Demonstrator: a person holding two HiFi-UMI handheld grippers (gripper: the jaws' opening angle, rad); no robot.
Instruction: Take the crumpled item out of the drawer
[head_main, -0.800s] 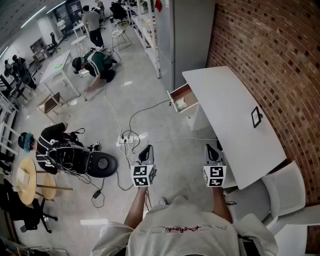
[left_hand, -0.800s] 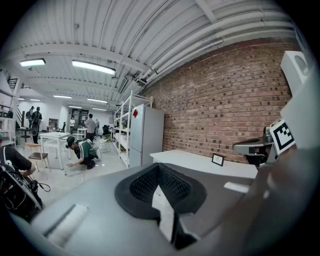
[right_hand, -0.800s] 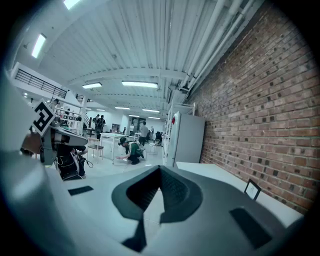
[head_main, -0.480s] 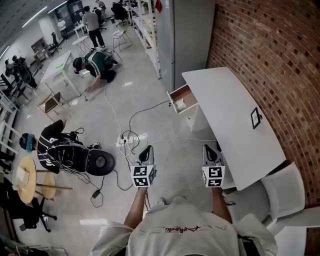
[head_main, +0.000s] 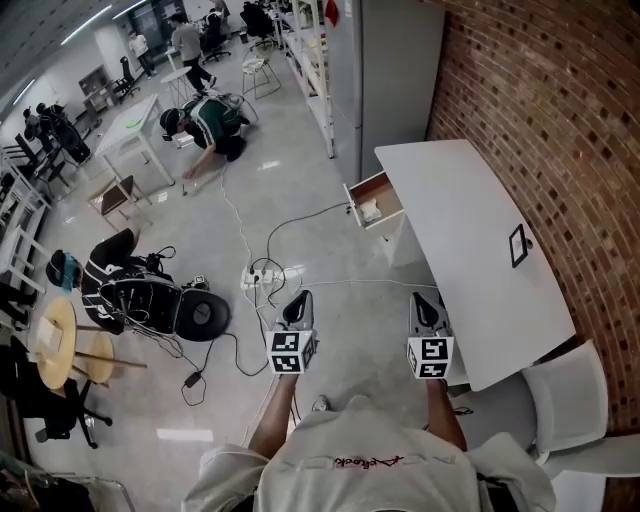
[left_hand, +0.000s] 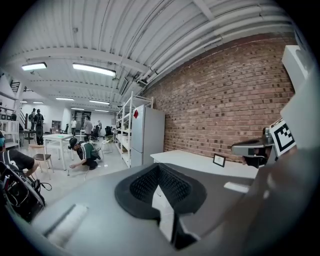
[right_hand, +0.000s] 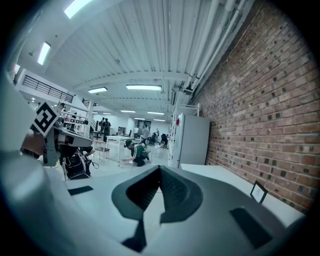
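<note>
Little has changed: our view shifts only slightly, and the left gripper (head_main: 302, 297) and right gripper (head_main: 421, 299) stay closed and empty. The crumpled item (head_main: 368, 211) lies in the open drawer (head_main: 386, 192), well ahead, so we have yet to approach.

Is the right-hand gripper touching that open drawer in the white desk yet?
Apart. The head view shows the right gripper held well short of the drawer, with bare floor between them.
</note>
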